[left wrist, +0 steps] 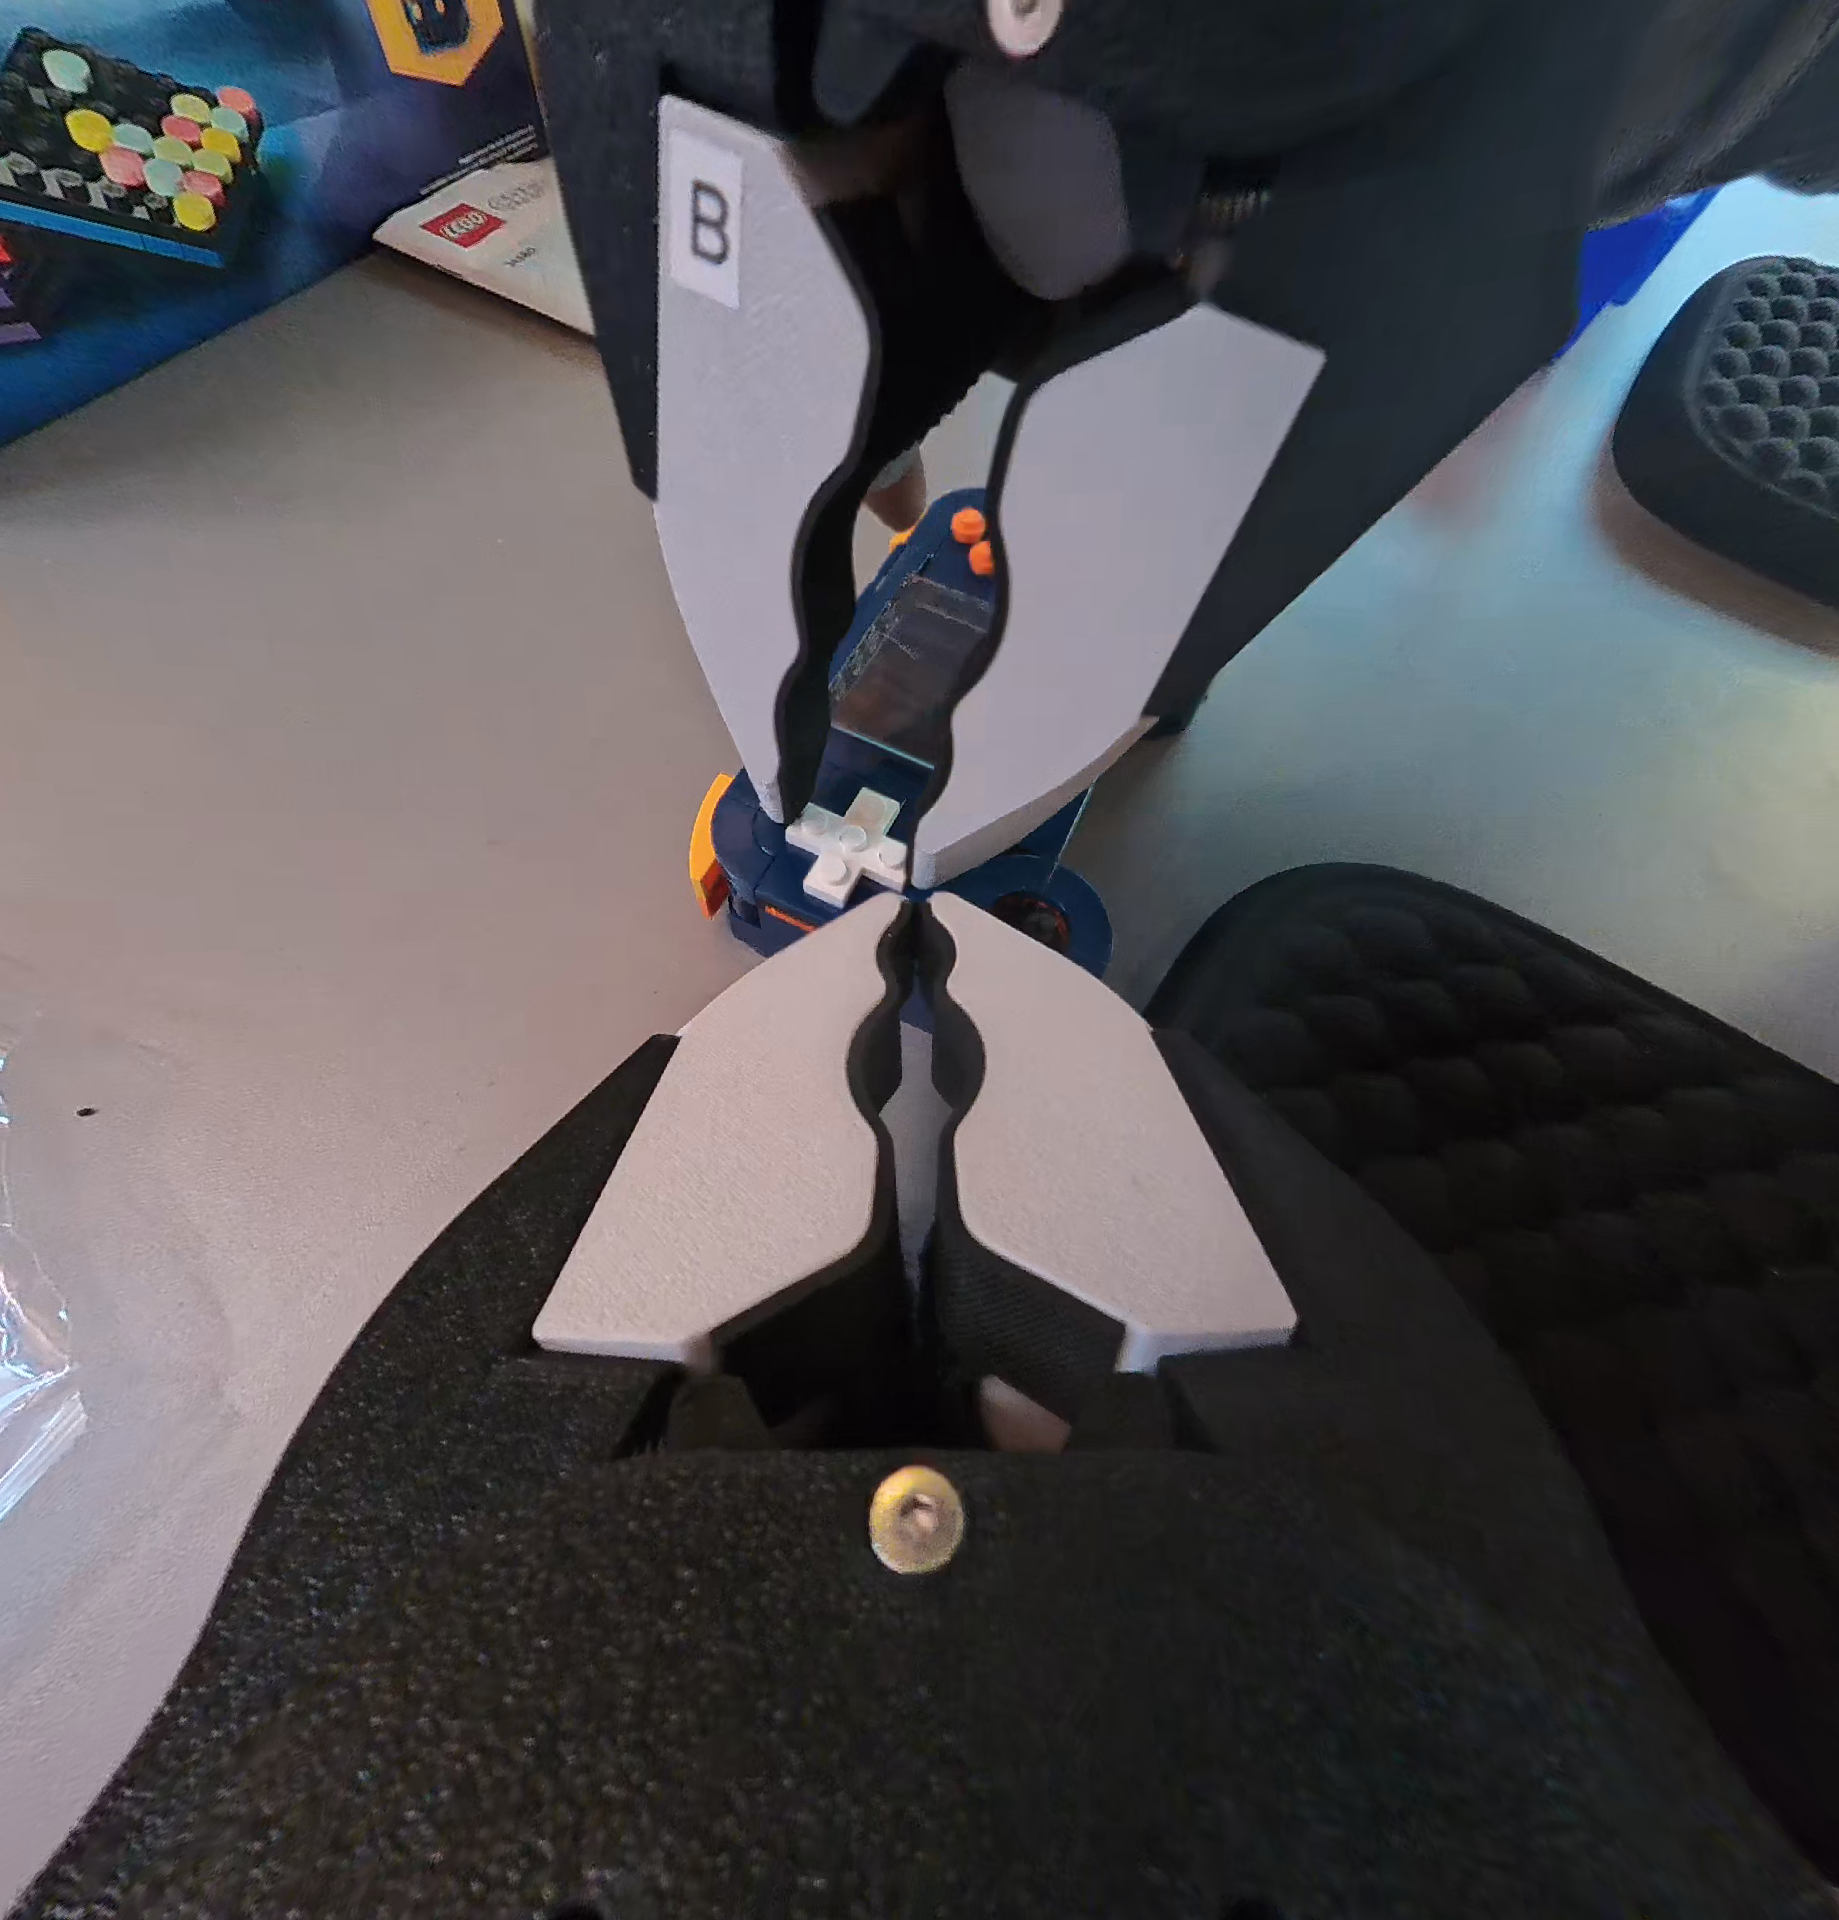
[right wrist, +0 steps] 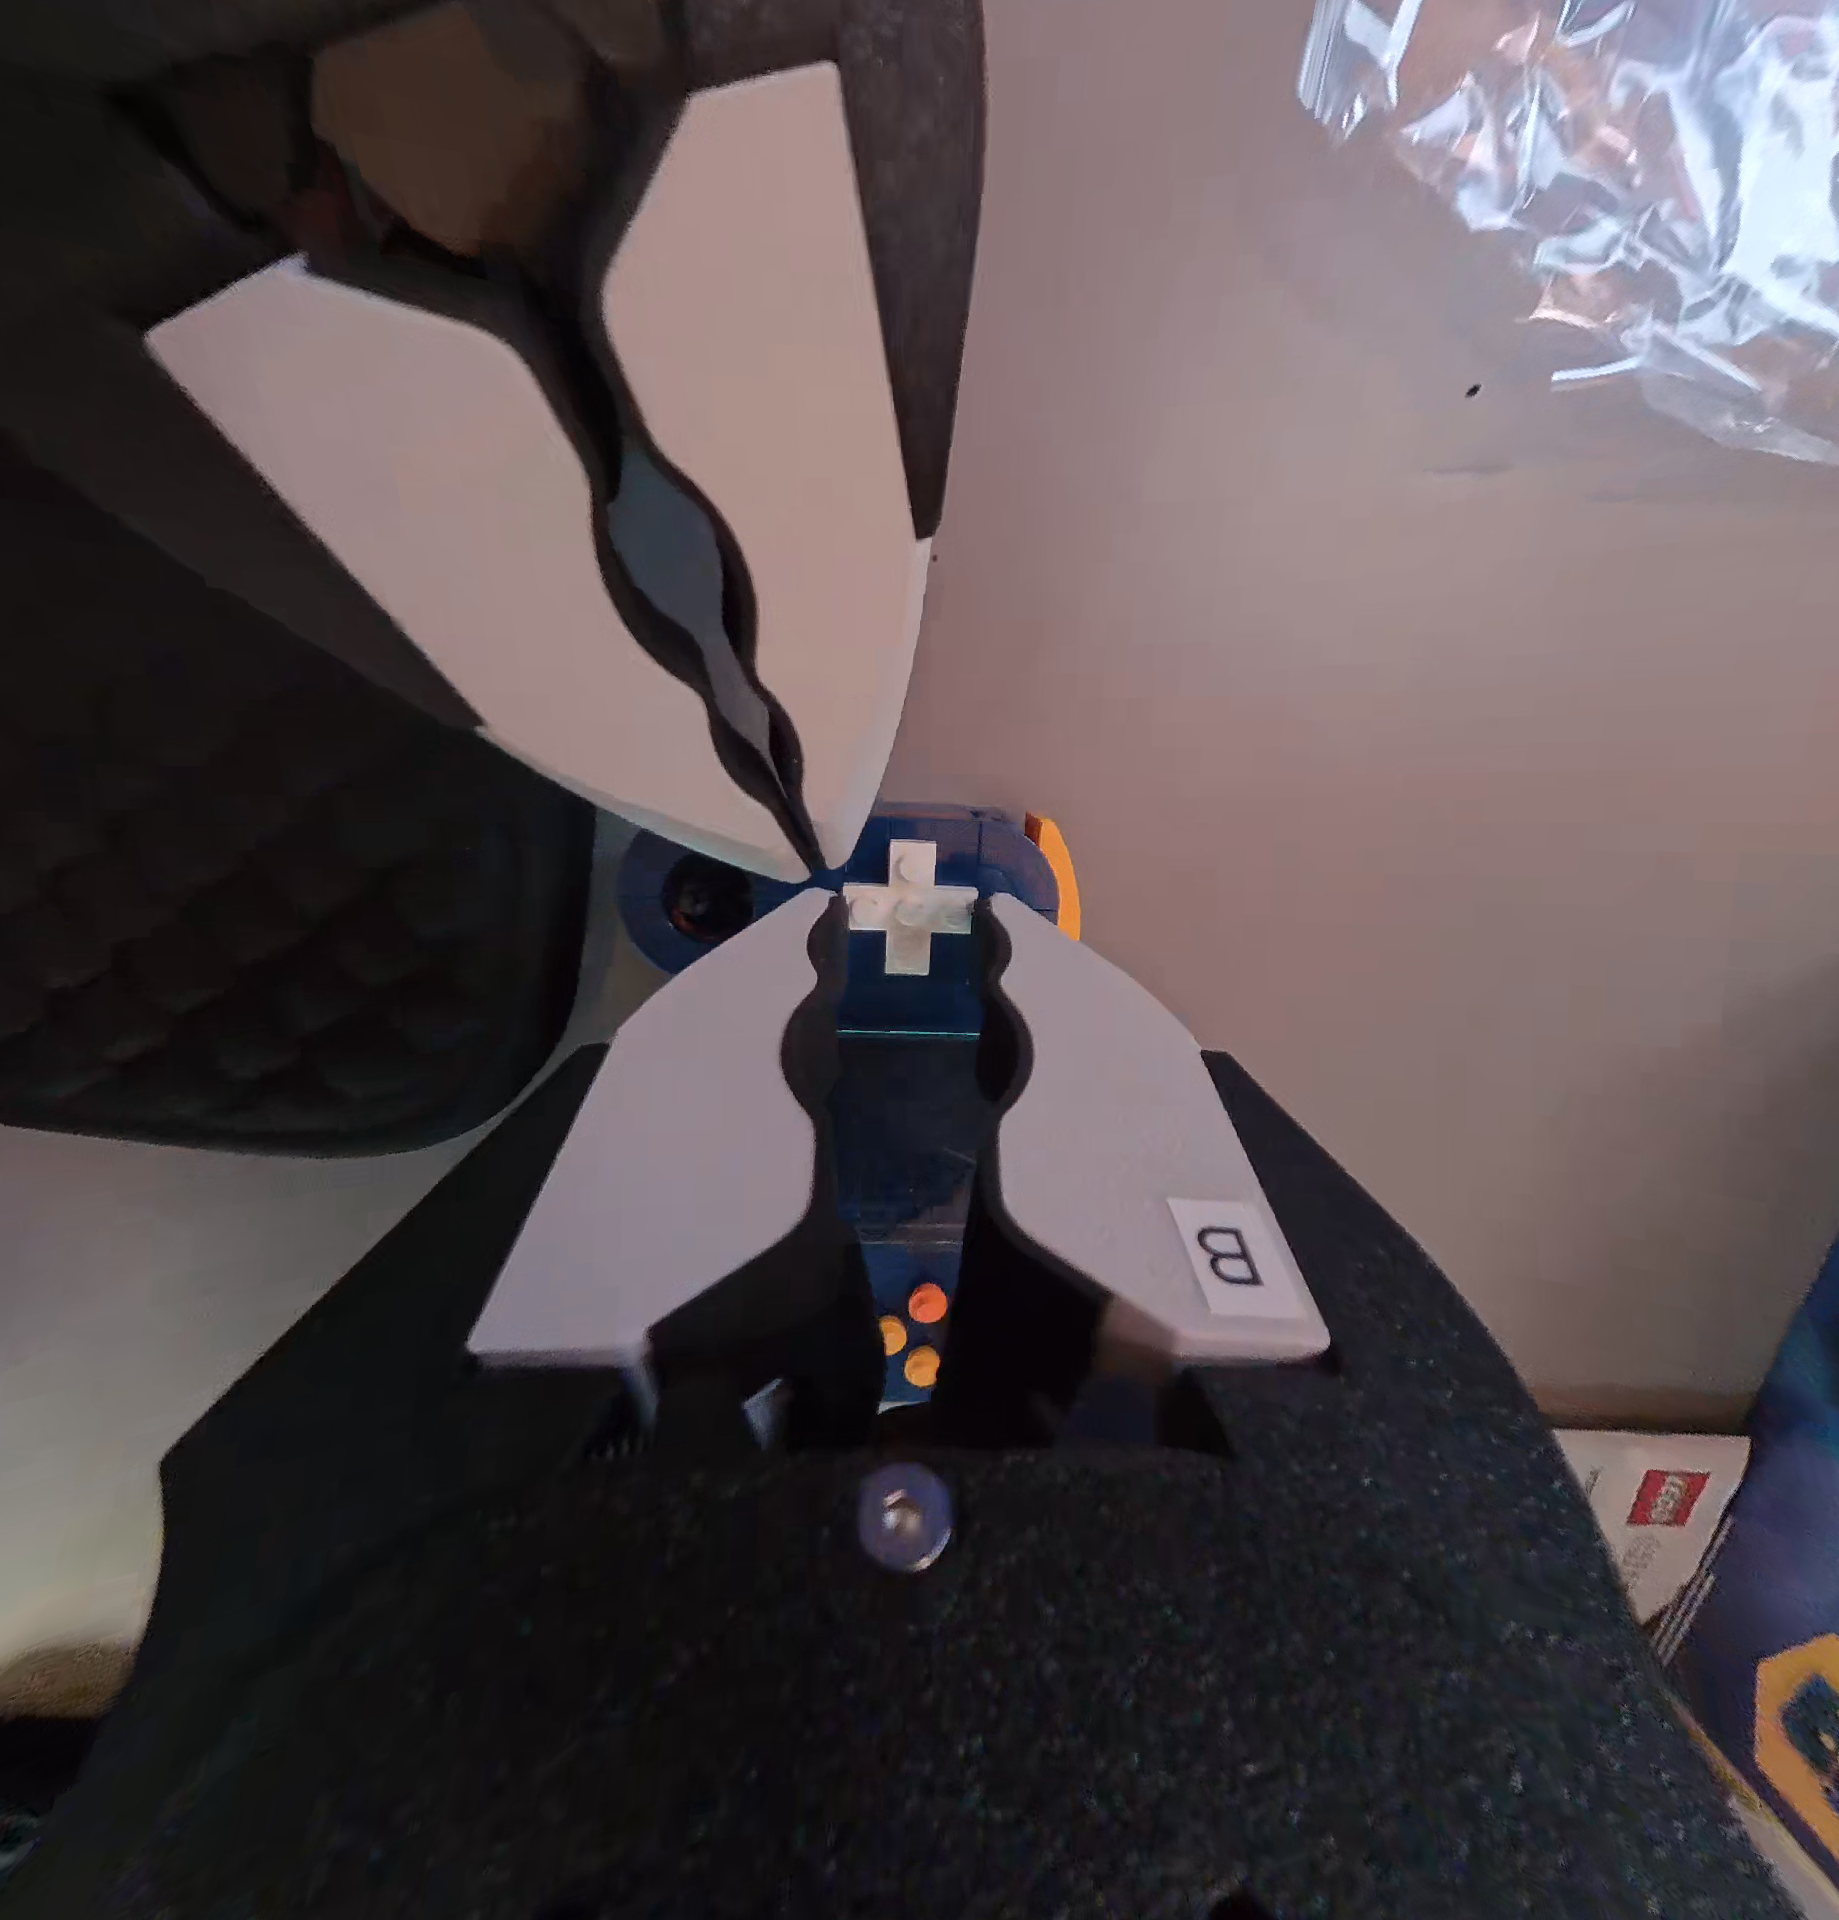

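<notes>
1. My right gripper [right wrist: 910, 914] is clamped round the navy brick-built handheld console [right wrist: 904, 1101], fingers on either side.
2. My left gripper [left wrist: 910, 914] is pinched together, tips just beside the console's white cross piece [left wrist: 850, 844].
3. The console rests on the grey table [left wrist: 323, 675], left of a black padded rest [left wrist: 1569, 1143].

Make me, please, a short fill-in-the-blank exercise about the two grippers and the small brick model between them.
1. The cross-shaped piece on top of the blue brick model is ____.
2. The small round studs on the model are ____.
3. The left gripper, with its tips next to the cross-shaped piece, is ____.

Missing words: white; orange; shut.
</notes>
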`<state>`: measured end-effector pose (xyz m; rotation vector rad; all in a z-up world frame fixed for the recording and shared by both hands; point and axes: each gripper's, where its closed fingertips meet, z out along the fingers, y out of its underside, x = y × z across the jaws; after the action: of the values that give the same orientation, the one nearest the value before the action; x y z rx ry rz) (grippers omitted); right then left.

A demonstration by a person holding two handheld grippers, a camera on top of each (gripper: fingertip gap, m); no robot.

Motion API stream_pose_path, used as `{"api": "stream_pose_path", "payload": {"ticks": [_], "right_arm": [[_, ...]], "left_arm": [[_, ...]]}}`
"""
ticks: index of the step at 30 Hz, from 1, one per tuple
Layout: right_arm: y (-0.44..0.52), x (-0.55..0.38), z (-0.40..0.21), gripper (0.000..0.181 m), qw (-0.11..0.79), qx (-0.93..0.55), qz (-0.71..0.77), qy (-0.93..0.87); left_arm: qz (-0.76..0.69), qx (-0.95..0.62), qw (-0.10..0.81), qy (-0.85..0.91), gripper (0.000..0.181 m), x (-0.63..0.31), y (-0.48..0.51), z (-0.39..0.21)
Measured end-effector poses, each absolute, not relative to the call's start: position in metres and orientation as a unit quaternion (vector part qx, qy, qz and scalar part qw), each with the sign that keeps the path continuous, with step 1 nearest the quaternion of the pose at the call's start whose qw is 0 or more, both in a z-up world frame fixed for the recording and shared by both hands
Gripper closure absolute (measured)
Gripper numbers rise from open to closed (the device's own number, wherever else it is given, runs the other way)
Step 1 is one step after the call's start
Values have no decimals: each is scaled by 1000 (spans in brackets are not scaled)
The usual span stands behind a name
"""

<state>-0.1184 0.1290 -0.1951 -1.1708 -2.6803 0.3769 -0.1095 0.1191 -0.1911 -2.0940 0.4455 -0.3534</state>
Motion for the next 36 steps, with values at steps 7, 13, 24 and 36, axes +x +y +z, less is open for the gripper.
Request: {"api": "stream_pose_path", "payload": {"ticks": [7, 13, 24, 36], "right_arm": [[126, -118, -191, 161, 181, -345, 183, -902], [119, -111, -192, 181, 220, -349, 235, -880], [133, -92, -180, 143, 268, -441, 290, -806], [161, -71, -181, 98, 168, -446, 283, -832]], "left_arm": [[-144, -854, 468, 175, 181, -109, 120, -192], [-141, -854, 470, 172, 181, -111, 120, -191], [-183, -846, 464, 188, 168, -110, 111, -189], [-140, -828, 482, 249, 101, -121, 116, -165]]}}
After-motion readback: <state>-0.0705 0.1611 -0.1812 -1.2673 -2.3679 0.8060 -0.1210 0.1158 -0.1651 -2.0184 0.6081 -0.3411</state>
